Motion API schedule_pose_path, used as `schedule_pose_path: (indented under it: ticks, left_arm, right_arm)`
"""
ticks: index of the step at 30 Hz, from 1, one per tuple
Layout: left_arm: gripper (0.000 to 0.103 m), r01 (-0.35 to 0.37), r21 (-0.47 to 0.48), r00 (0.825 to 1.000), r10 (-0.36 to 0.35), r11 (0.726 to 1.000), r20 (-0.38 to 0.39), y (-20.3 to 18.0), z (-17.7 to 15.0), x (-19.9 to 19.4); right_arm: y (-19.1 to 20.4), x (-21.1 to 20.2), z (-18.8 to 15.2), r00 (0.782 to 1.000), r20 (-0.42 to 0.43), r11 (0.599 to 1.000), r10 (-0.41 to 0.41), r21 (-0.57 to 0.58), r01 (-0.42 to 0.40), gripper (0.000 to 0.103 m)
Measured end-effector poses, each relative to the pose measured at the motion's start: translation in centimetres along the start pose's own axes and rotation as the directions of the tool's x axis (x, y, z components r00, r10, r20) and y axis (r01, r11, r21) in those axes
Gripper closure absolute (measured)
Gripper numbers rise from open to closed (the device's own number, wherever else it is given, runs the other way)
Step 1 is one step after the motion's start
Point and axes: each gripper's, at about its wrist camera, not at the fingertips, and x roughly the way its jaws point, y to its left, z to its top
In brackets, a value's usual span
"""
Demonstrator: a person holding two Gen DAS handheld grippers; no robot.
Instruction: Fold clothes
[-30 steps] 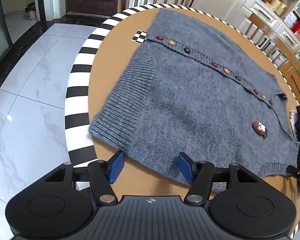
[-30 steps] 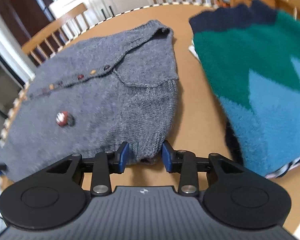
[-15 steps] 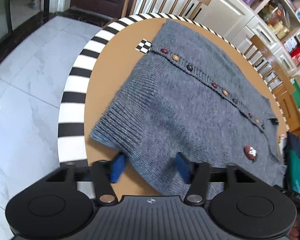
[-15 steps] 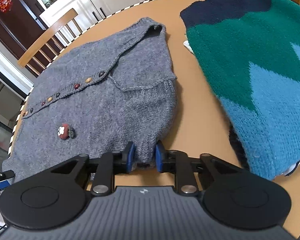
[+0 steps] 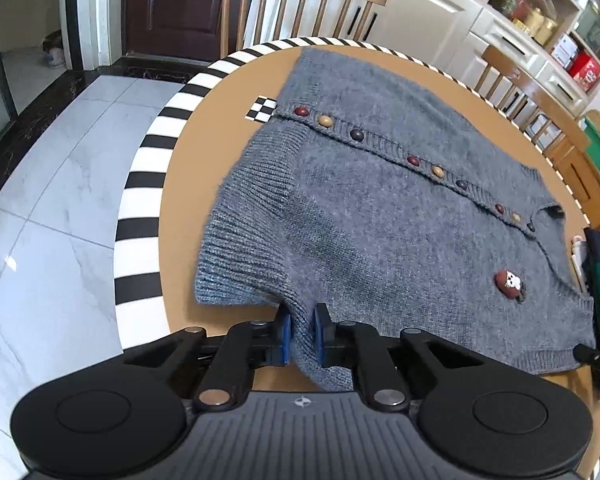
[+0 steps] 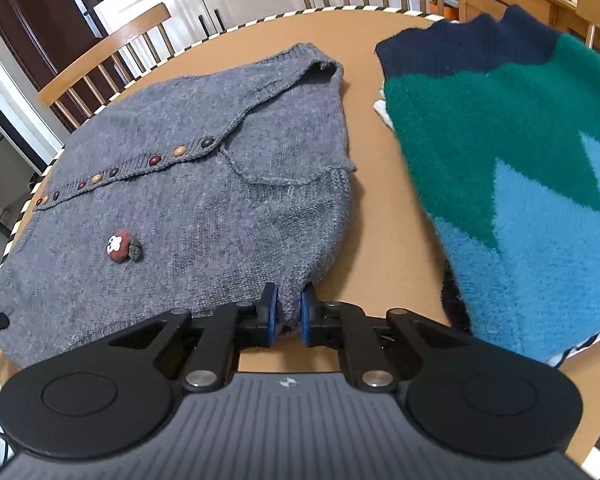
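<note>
A grey knitted cardigan (image 5: 400, 216) with a row of coloured buttons and a small red badge lies flat on the round brown table (image 5: 204, 148). My left gripper (image 5: 300, 334) is shut on the cardigan's near edge by the ribbed hem corner. My right gripper (image 6: 287, 314) is shut on the cardigan (image 6: 204, 200) at its near edge by the shoulder end. The cloth bunches between both pairs of blue pads.
A folded green, blue and navy sweater (image 6: 520, 168) lies to the right of the cardigan. The table has a black-and-white striped rim (image 5: 140, 208). Wooden chairs (image 5: 300, 4) stand around the far side. Tiled floor (image 5: 40, 200) is on the left.
Both grippers have closed from open onto the cardigan's near edge. The cloth is now pinched up between the pads on each side.
</note>
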Motion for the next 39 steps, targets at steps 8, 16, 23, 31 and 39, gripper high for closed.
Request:
schedule_pose_path:
  ticks: [8, 16, 23, 31, 39]
  left_arm:
    - [0.092, -0.005, 0.04, 1.0, 0.006, 0.999, -0.015, 0.0, -0.6, -0.7]
    - [0.091, -0.012, 0.027, 1.0, 0.013, 1.0, -0.028, 0.0, -0.5, 0.3]
    - [0.091, -0.005, 0.018, 0.999, 0.006, 1.0, -0.035, 0.1, -0.4, 0.7]
    - [0.091, -0.004, 0.008, 1.0, 0.004, 1.0, -0.025, 0.1, -0.4, 0.9]
    - [0.093, -0.018, 0.066, 1.0, 0.019, 0.998, -0.016, 0.0, -0.5, -0.3]
  right_arm:
    - [-0.4, -0.7, -0.7, 1.0, -0.01, 1.0, -0.019, -0.021, 0.019, 0.092]
    - [-0.9, -1.0, -1.8, 1.0, 0.02, 0.985, 0.022, 0.172, -0.025, 0.066]
    - [-0.4, 0.0, -1.7, 0.997, 0.06, 0.975, 0.044, 0.215, -0.055, 0.056]
    - [1.1, 1.3, -1.6, 0.996, 0.093, 0.985, -0.004, 0.174, -0.012, 0.091]
    - [1.0, -0.4, -1.4, 0.999, 0.044, 0.998, 0.005, 0.064, -0.008, 0.096]
